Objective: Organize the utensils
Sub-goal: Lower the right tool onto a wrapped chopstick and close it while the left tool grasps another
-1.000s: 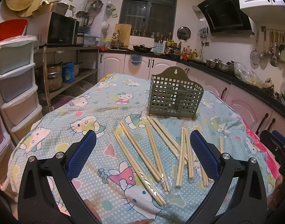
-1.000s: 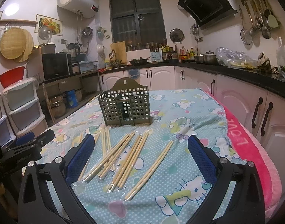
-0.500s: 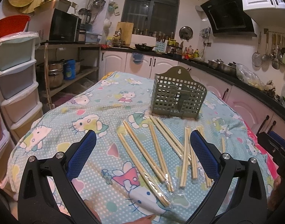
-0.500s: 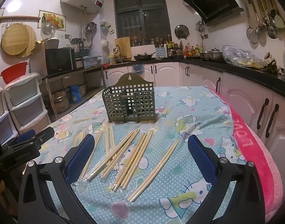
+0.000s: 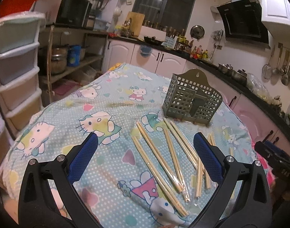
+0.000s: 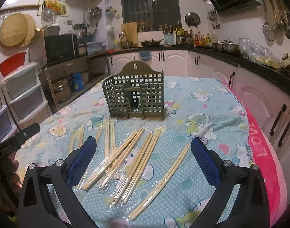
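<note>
- Because nothing has been picked up yet, we read this as the very start of the sorting: every pair of chopsticks (image 6: 137, 155) lies flat on the patterned tablecloth (image 6: 202, 102), and the green holder (image 6: 134, 96) stands upright behind them, looking empty through its grid.
- We hold the left gripper (image 5: 145, 148) above the near edge of the table with its blue pads far apart and nothing between them; we judge that this wide stance is kept so it can straddle a wrapped pair from above.
- The right gripper (image 6: 144, 150) hangs the same way, jaws spread wide and empty, over its side of the scatter.
- The chopsticks are sealed in clear sleeves, two sticks to a sleeve, so each grab should lift a matched pair; the plastic looks slick, and we expect it may slide if pinched near one end.
- The sleeves fan out and cross one another near the middle, which is likely why one lone pair (image 6: 162, 182), lying apart toward the right gripper's side, seems the easiest first pick.
- In the left view the holder (image 5: 192, 98) sits beyond the sticks and to the right, near their far tips but apart from most of them.
- Its divided compartments open upward, so we judge each pair must be tipped upright before it goes in.
</note>
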Motion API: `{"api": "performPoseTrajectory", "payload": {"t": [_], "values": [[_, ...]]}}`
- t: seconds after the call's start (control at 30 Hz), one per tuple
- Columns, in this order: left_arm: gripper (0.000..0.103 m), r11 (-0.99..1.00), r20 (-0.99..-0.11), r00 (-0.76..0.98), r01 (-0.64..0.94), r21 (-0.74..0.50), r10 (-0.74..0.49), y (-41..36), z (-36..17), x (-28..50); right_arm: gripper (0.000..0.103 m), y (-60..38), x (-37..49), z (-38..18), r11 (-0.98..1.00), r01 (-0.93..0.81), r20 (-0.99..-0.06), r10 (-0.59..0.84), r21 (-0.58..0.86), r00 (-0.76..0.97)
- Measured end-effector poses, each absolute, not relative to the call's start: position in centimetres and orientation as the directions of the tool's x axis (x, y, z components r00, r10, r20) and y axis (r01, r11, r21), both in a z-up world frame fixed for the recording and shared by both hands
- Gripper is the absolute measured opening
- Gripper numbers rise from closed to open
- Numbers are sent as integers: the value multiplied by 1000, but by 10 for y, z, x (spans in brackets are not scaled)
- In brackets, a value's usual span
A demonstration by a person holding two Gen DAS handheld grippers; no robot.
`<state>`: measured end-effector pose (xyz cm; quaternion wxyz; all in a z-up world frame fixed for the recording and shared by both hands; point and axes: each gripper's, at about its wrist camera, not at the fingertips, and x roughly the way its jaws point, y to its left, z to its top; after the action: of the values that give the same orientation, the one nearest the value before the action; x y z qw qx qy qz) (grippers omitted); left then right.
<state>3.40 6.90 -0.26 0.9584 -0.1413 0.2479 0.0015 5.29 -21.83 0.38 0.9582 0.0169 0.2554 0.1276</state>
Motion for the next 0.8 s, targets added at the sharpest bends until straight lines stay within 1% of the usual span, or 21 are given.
{"api": "performPoseTrajectory", "payload": {"t": [0.07, 0.17, 0.23, 0.33, 0.37, 0.4, 0.43, 0.47, 0.53, 0.6, 0.63, 0.67, 0.7, 0.73, 0.8], "values": [[92, 957, -504, 860, -81, -278, -73, 73, -4, 44, 97, -217, 62, 4, 967, -235, -503, 251, 96, 827], [92, 963, -549, 834, -105, -247, -50, 76, -6, 61, 97, -215, 78, 3, 969, -232, -524, 240, 82, 817], [92, 962, -569, 820, -97, -254, -68, 78, -8, 70, 97, -214, 88, 1, 970, -231, -538, 235, 76, 809], [92, 965, -606, 791, -90, -246, -81, 77, -10, 85, 96, -218, 107, -3, 971, -218, -577, 236, 101, 782], [92, 968, -612, 787, -86, -235, -79, 75, -11, 90, 94, -221, 115, -6, 970, -210, -595, 240, 120, 767], [92, 971, -618, 783, -80, -223, -78, 73, -11, 94, 91, -222, 121, -9, 971, -202, -608, 239, 130, 757], [92, 974, -630, 772, -70, -216, -84, 71, -12, 100, 83, -224, 129, -12, 972, -193, -629, 236, 137, 741], [91, 976, -650, 754, -55, -212, -99, 68, -14, 108, 78, -225, 135, -15, 972, -188, -649, 236, 144, 723], [86, 981, -678, 726, -28, -193, -112, 61, -16, 123, 72, -227, 151, -24, 966, -187, -688, 260, 180, 677], [77, 981, -709, 692, -11, -194, -132, 59, -21, 139, 62, -228, 167, -32, 962, -185, -720, 273, 201, 638], [76, 979, -723, 675, -7, -203, -146, 60, -24, 145, 59, -228, 176, -37, 963, -176, -738, 270, 205, 619], [72, 978, -740, 654, -2, -211, -158, 59, -27, 152, 52, -230, 187, -44, 962, -161, -758, 271, 218, 593], [62, 976, -752, 638, 1, -219, -169, 60, -30, 158, 44, -231, 193, -48, 961, -155, -770, 277, 230, 575], [59, 972, -769, 611, 0, -236, -187, 62, -36, 166, 40, -232, 201, -53, 959, -149, -782, 284, 242, 555], [57, 969, -787, 585, -5, -247, -197, 64, -43, 173, 36, -235, 211, -59, 959, -137, -793, 281, 247, 540]]}}
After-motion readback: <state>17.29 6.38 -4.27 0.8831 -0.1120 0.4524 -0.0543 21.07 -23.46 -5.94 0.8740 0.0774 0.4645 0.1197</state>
